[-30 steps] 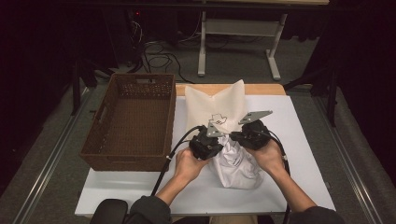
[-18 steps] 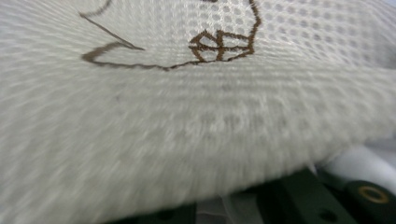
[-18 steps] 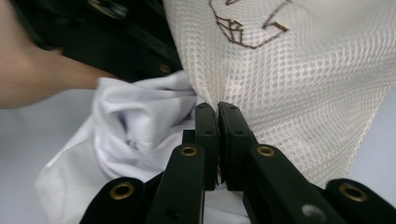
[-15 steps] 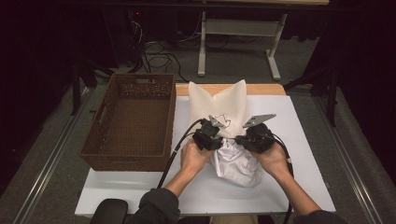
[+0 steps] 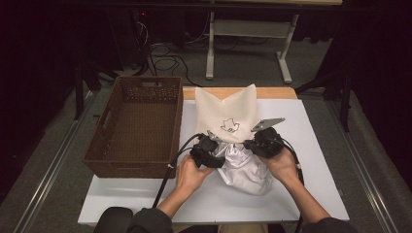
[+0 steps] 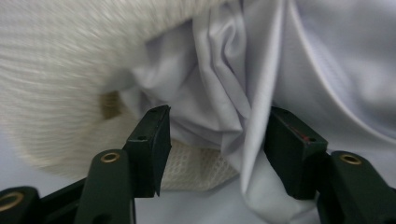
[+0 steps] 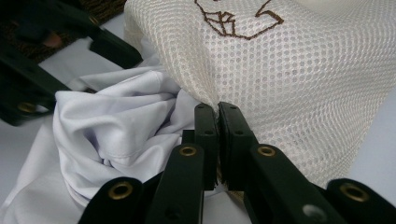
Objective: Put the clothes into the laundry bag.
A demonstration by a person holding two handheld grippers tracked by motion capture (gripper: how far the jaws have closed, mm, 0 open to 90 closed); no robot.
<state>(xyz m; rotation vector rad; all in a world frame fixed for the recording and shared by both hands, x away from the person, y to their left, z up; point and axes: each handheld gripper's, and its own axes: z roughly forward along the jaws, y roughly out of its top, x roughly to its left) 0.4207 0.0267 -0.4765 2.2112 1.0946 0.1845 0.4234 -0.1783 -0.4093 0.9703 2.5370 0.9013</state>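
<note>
Grippers at mesh bag [image 5: 228,114] mouth.
Right gripper [image 7: 218,109] clamps the bag's edge; left gripper [image 6: 215,140], jaws just opening, stands released around a fold of white cloth [image 6: 219,93].

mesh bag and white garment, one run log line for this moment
left gripper: jaws just opening, white garment between | right gripper: shut on mesh bag edge | basket: beside

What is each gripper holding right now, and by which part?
The right gripper pinches the mesh bag at its opening edge. The left gripper, jaws just opening, grips nothing; white cloth lies between them.
</note>
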